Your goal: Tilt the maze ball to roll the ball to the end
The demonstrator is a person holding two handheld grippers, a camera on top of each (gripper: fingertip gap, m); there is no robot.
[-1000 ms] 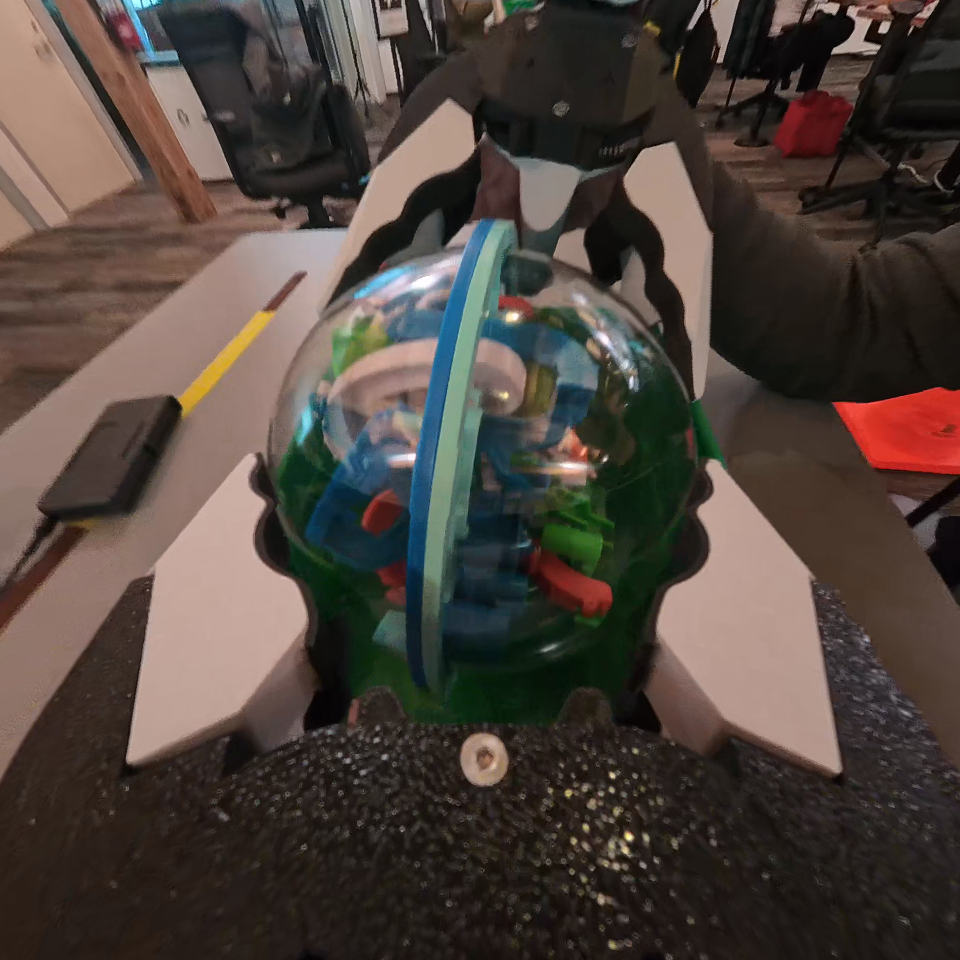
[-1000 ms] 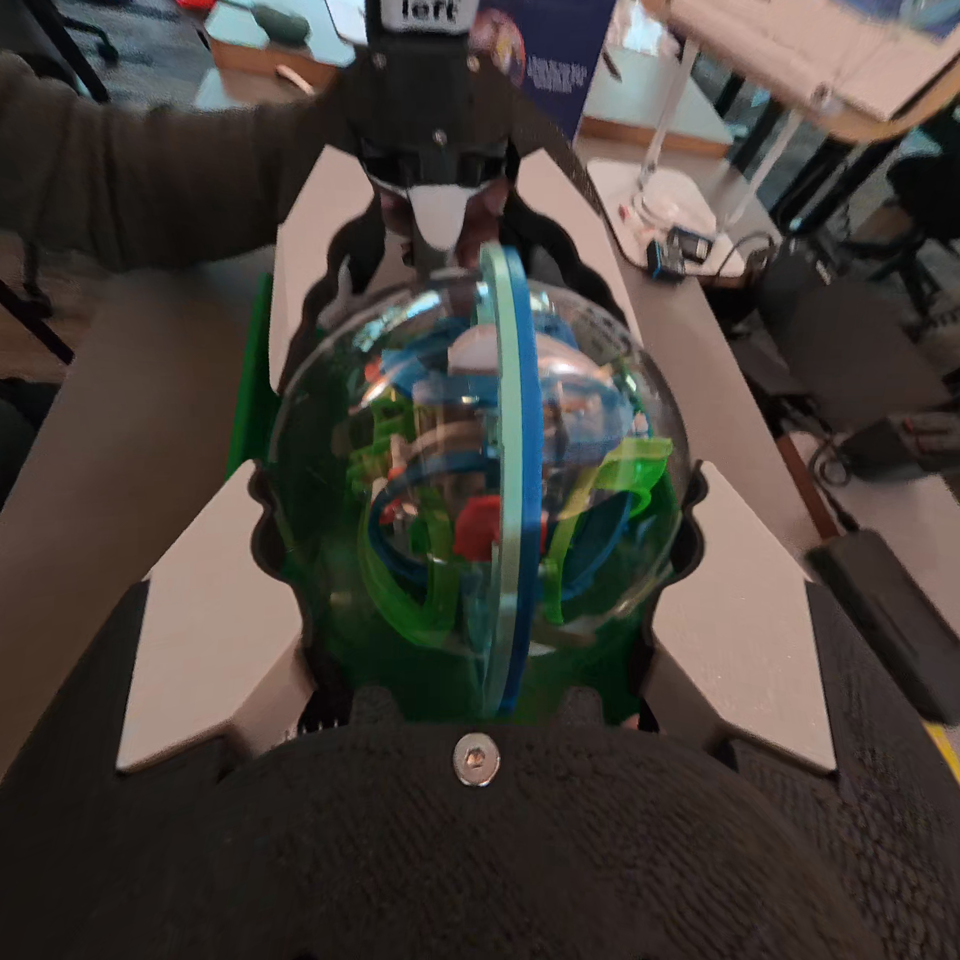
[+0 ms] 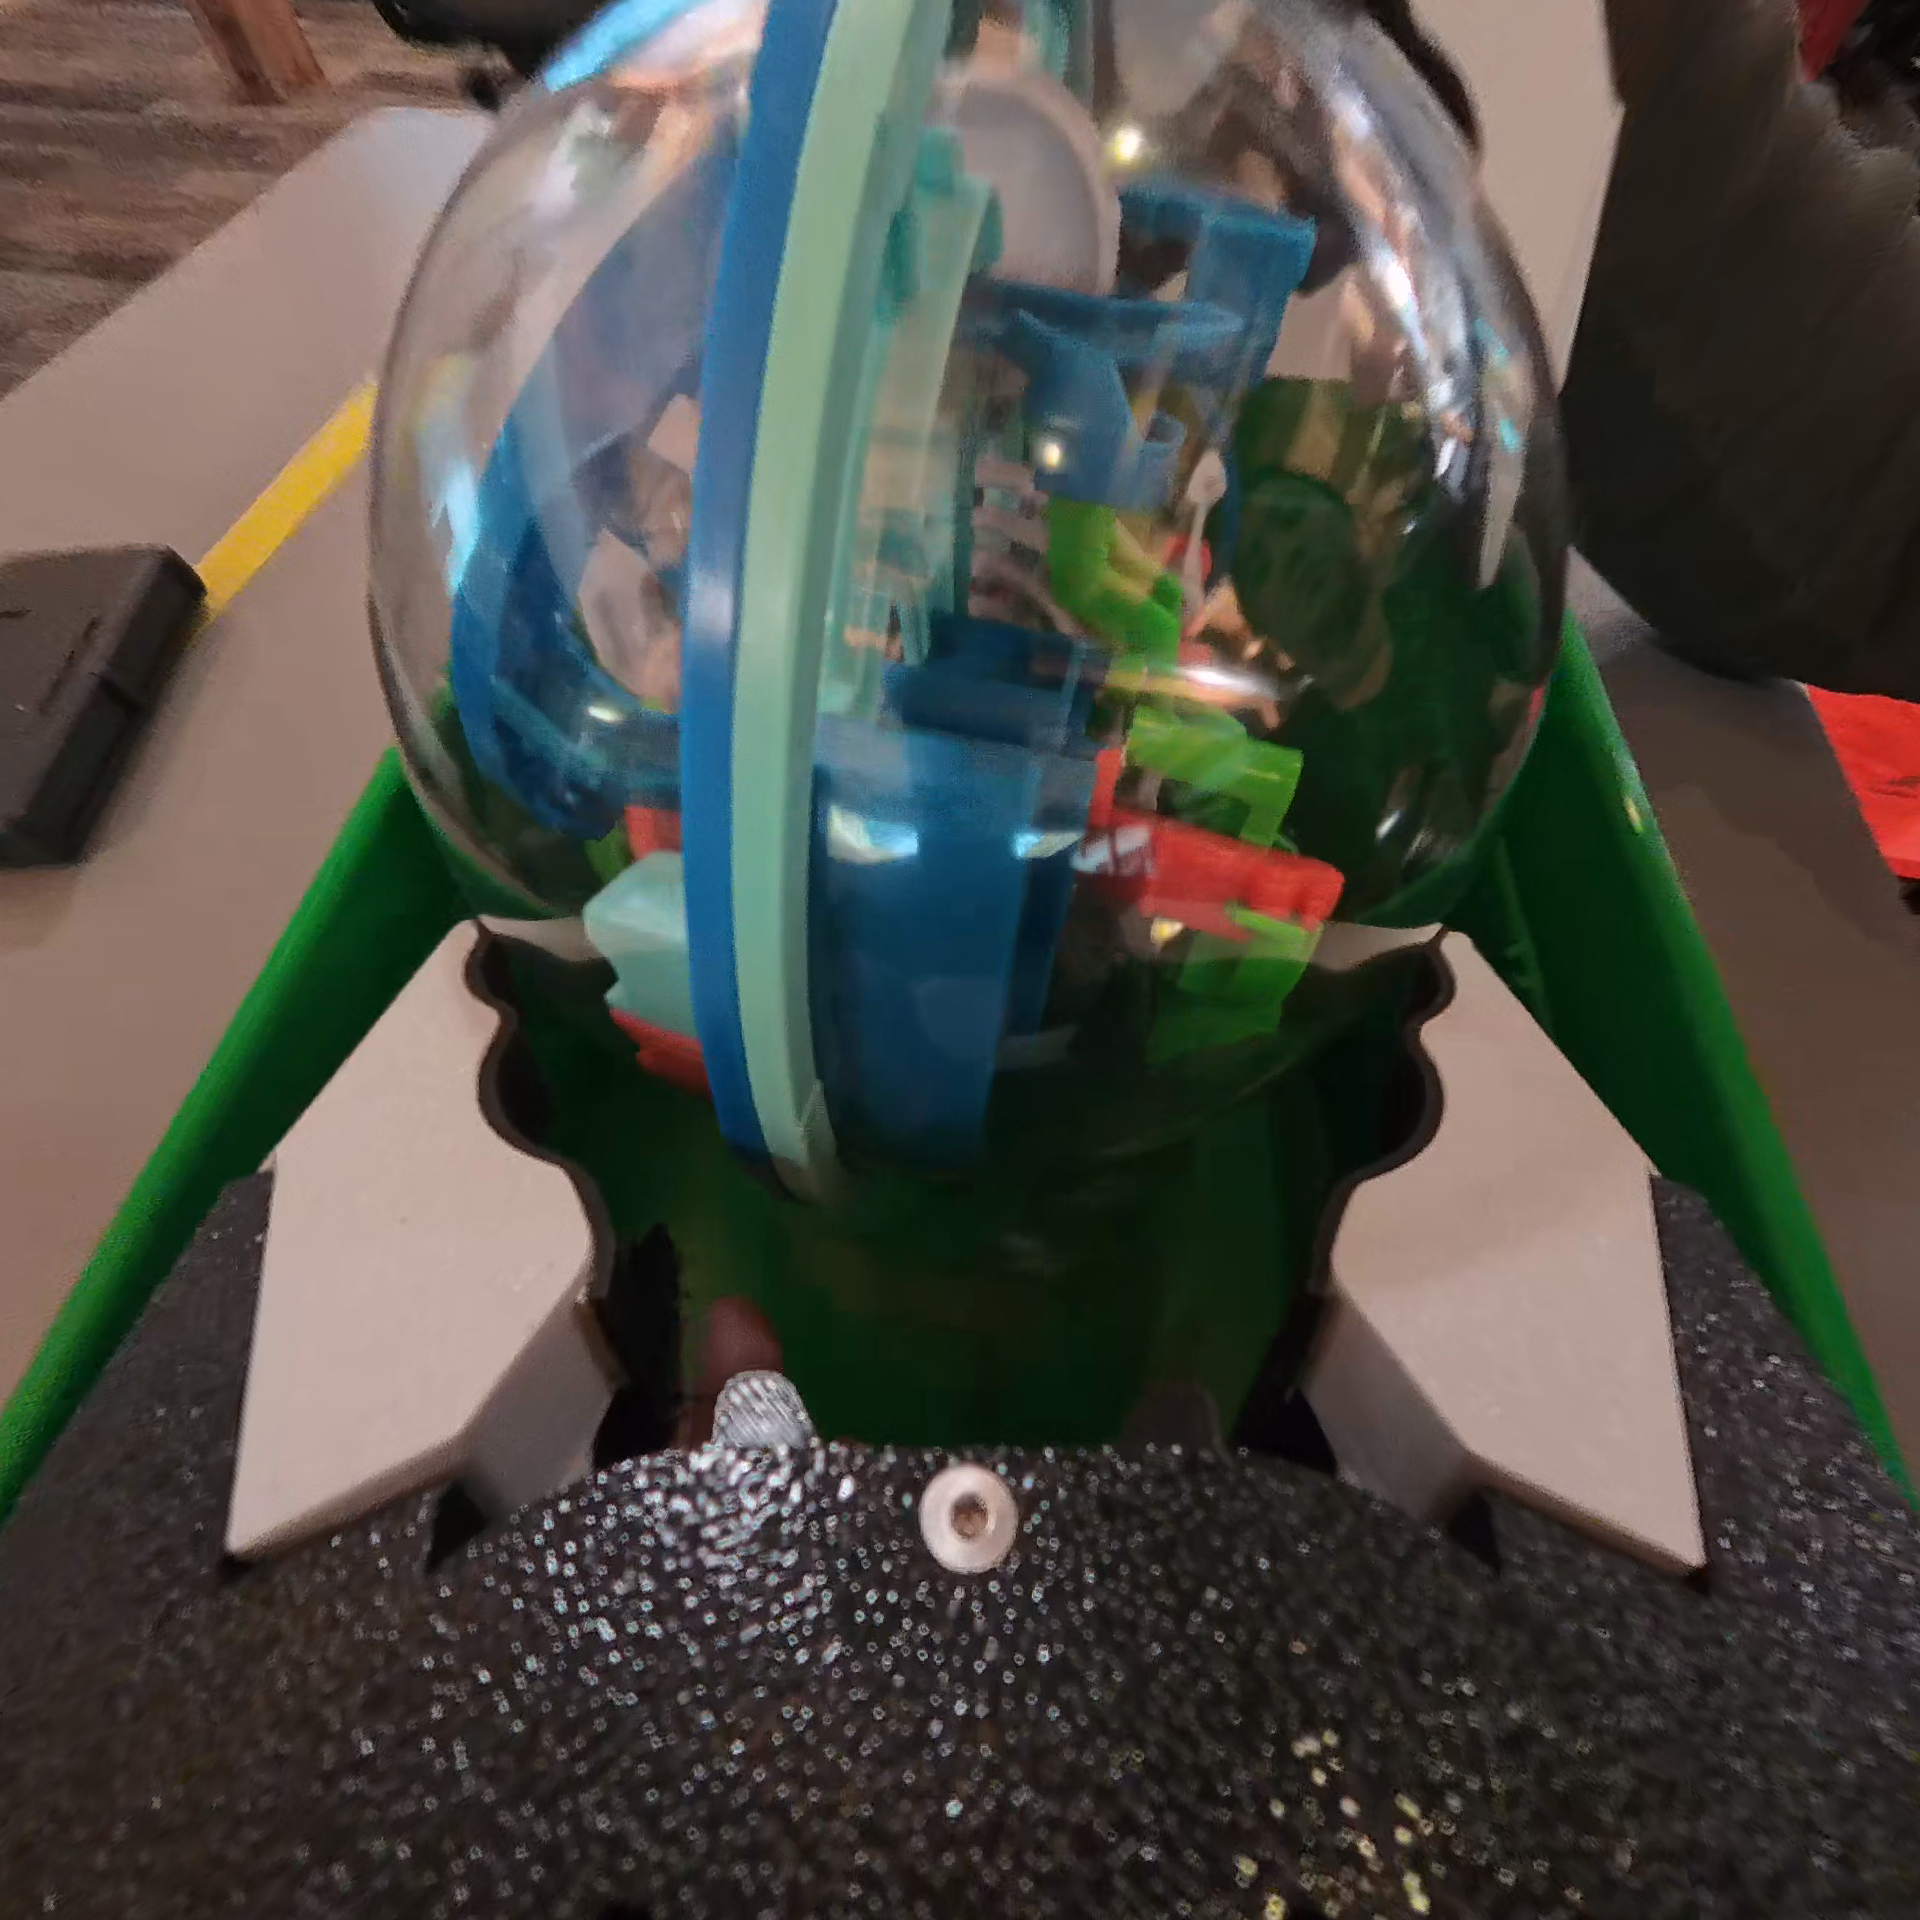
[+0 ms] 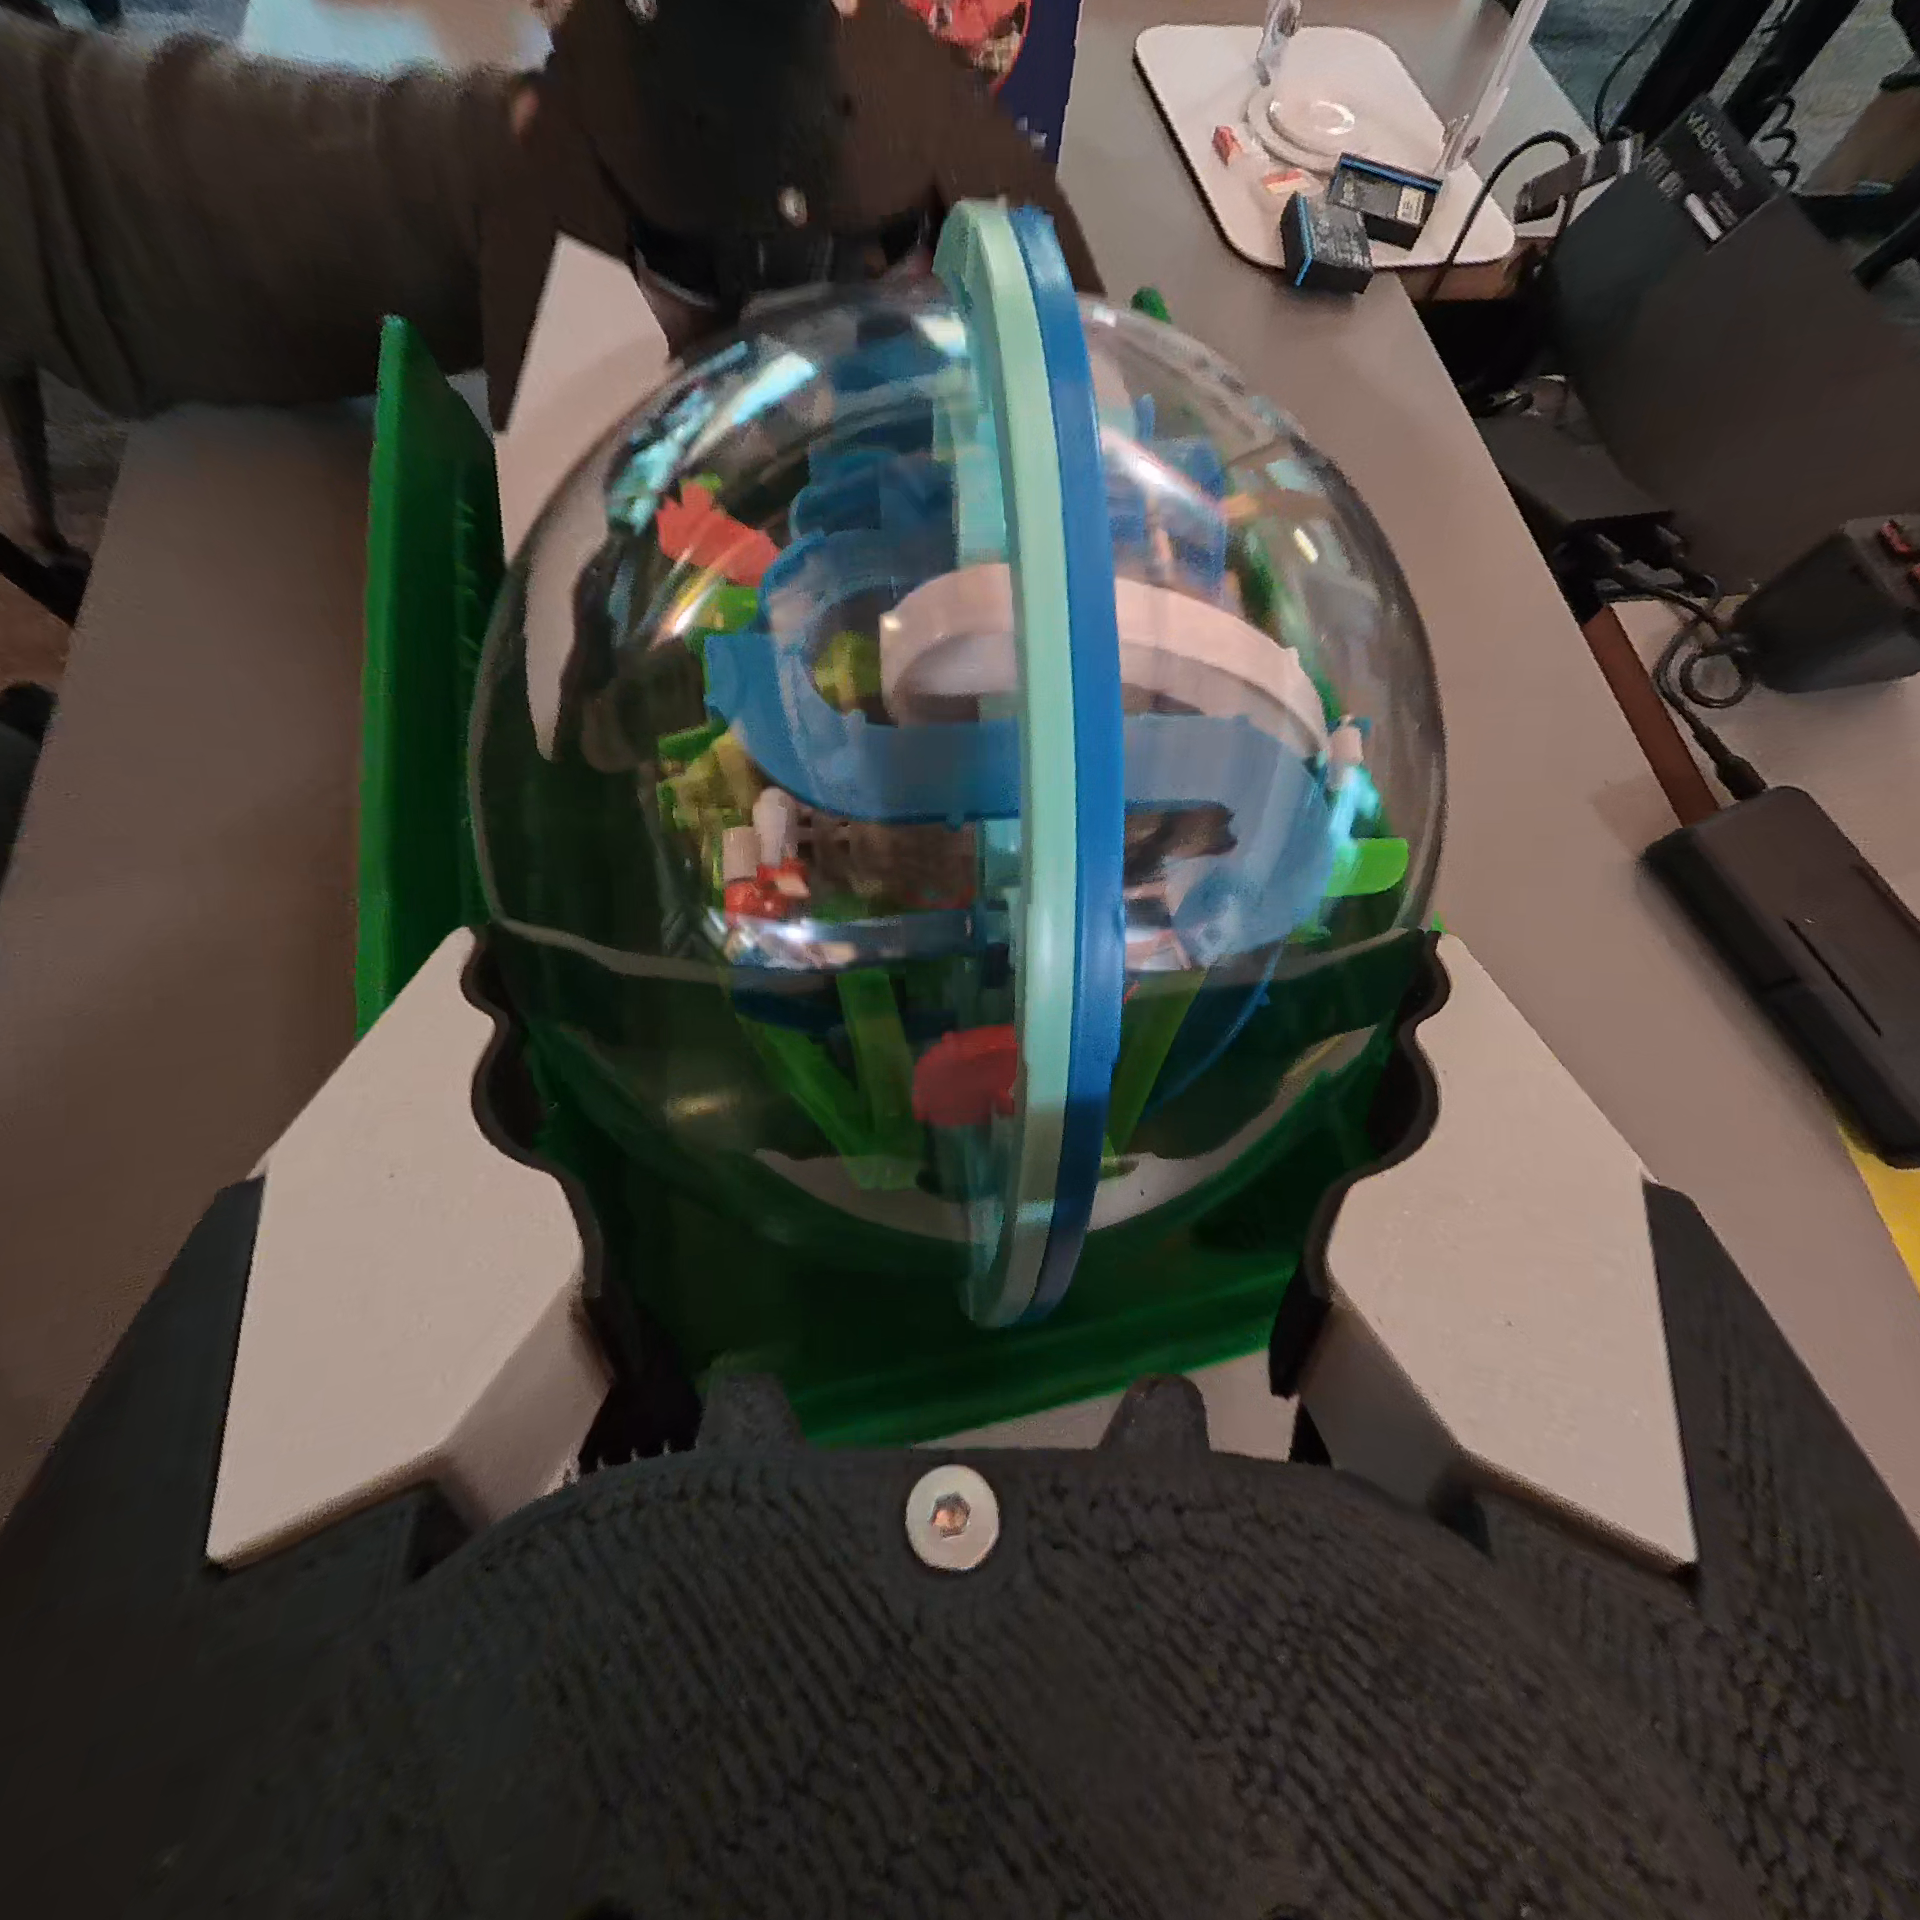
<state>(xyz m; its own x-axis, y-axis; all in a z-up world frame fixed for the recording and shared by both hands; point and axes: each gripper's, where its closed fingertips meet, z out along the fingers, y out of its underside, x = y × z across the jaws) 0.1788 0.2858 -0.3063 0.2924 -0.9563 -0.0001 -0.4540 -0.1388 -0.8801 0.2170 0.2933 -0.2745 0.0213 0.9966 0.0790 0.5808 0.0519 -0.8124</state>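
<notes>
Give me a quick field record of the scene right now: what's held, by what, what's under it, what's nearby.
object: maze ball, clear shell with blue and green tracks inside
seam: blue and mint ring, near vertical
left gripper: fingers on both sides of the ball, at its lower half
right gripper: fingers on both sides of the ball, opposite side
beneath: green stand on the grey table
nearby: black box, yellow tape
small ball: not made out
</notes>
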